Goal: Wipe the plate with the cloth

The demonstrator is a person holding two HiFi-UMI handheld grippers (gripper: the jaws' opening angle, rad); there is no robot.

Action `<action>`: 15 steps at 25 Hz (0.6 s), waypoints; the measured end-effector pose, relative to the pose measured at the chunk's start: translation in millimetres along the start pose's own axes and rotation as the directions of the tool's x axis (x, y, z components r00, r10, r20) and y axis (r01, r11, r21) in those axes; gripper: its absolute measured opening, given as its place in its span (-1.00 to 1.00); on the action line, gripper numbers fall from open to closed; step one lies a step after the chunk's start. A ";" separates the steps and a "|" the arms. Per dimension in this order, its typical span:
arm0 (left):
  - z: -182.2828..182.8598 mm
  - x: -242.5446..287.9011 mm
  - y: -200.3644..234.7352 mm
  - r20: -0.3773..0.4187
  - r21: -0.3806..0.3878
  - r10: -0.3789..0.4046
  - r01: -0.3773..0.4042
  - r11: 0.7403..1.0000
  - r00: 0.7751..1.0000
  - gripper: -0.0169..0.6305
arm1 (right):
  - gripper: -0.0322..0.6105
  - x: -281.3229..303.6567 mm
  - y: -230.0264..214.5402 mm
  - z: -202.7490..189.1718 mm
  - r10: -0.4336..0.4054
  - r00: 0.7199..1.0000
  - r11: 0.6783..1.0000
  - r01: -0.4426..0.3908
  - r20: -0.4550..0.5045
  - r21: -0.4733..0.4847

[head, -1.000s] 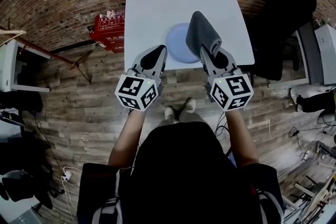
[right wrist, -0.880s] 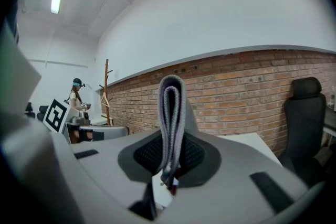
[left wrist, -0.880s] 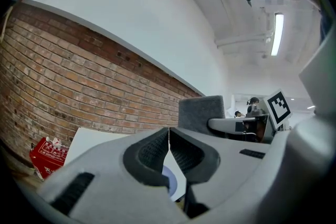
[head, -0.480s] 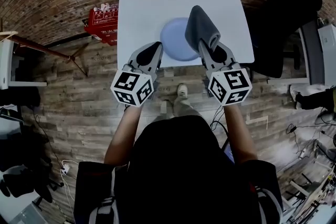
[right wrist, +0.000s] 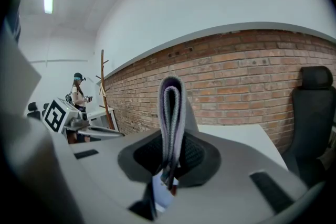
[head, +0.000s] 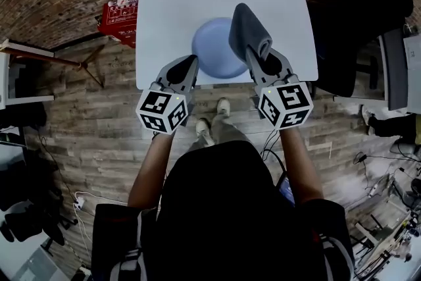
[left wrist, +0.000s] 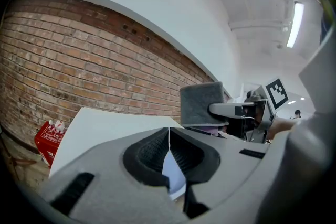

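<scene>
Head view: blue plate (head: 212, 54) on white table (head: 171, 3). Right gripper (head: 254, 54) pinches folded grey cloth (head: 246, 29) over plate's rt rim; left gripper (head: 192, 62) jaws pressed together, nr plate.

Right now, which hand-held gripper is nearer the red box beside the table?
Left. The left hand-held gripper is right of the red box; the right hand-held gripper, shut on the cloth, is beyond the plate.

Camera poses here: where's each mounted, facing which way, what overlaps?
Head view: on the person's head, facing steeply down at table, plate, left tongs, right tongs, forearms, feet.
Left gripper view: on left tongs, looking along shut jaws toward brick wall; right tongs at right.
Right gripper view: on right tongs, looking along jaws clamped on cloth.
Shared: all three show cloth and table.
</scene>
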State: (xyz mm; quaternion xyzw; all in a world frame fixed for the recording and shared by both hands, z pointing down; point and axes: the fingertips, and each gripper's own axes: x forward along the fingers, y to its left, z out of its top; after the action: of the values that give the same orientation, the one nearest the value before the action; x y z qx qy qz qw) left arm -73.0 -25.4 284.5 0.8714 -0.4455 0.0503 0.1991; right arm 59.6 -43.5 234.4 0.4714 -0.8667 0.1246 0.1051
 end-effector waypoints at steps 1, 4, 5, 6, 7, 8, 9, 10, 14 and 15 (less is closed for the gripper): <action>-3.8 2.9 1.3 -0.008 -0.004 0.000 0.000 1.000 1.000 -0.89 | -0.74 2.5 -2.6 -2.7 0.000 1.000 1.000 0.000 -0.008 0.001; -19.4 9.7 8.0 -0.042 -0.008 0.015 -0.016 1.000 0.999 -0.89 | -0.74 10.8 -7.8 -11.8 0.002 0.999 1.000 -0.002 -0.032 -0.003; -25.4 12.3 10.2 -0.054 -0.011 0.023 -0.024 1.000 0.998 -0.89 | -0.74 13.5 -9.7 -14.9 0.006 0.999 1.000 -0.006 -0.039 -0.009; -32.0 14.8 11.6 -0.065 -0.017 0.031 -0.032 0.999 0.997 -0.89 | -0.74 15.6 -11.6 -18.3 0.012 0.999 1.000 -0.012 -0.047 -0.017; -39.0 16.8 12.1 -0.076 -0.026 0.036 -0.038 0.999 0.996 -0.89 | -0.74 17.0 -13.3 -22.4 0.018 0.998 0.999 -0.020 -0.056 -0.026; -46.2 18.4 12.0 -0.089 -0.034 0.039 -0.043 0.999 0.995 -0.89 | -0.74 18.0 -14.9 -26.9 0.025 0.997 0.999 -0.027 -0.066 -0.032; -53.4 19.8 12.0 -0.102 -0.040 0.040 -0.045 0.998 0.994 -0.89 | -0.74 19.0 -16.2 -31.4 0.031 0.997 0.999 -0.034 -0.076 -0.038; -60.1 21.3 12.3 -0.116 -0.046 0.040 -0.045 0.998 0.992 -0.89 | -0.74 20.2 -17.5 -35.8 0.037 0.996 0.998 -0.040 -0.085 -0.042; -79.4 23.5 20.7 -0.152 -0.069 0.048 -0.059 0.996 0.987 -0.89 | -0.73 30.0 -19.1 -52.3 0.057 0.991 0.997 -0.062 -0.118 -0.039; -82.7 23.9 24.1 -0.157 -0.072 0.054 -0.066 0.995 0.986 -0.89 | -0.74 33.0 -19.4 -56.2 0.059 0.991 0.997 -0.064 -0.123 -0.038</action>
State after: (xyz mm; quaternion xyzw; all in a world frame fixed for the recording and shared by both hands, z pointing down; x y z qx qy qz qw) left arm -70.5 -23.7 373.9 0.8426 -0.4565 0.1069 0.2649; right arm 62.0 -62.0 299.8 0.4335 -0.8753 0.1383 0.1639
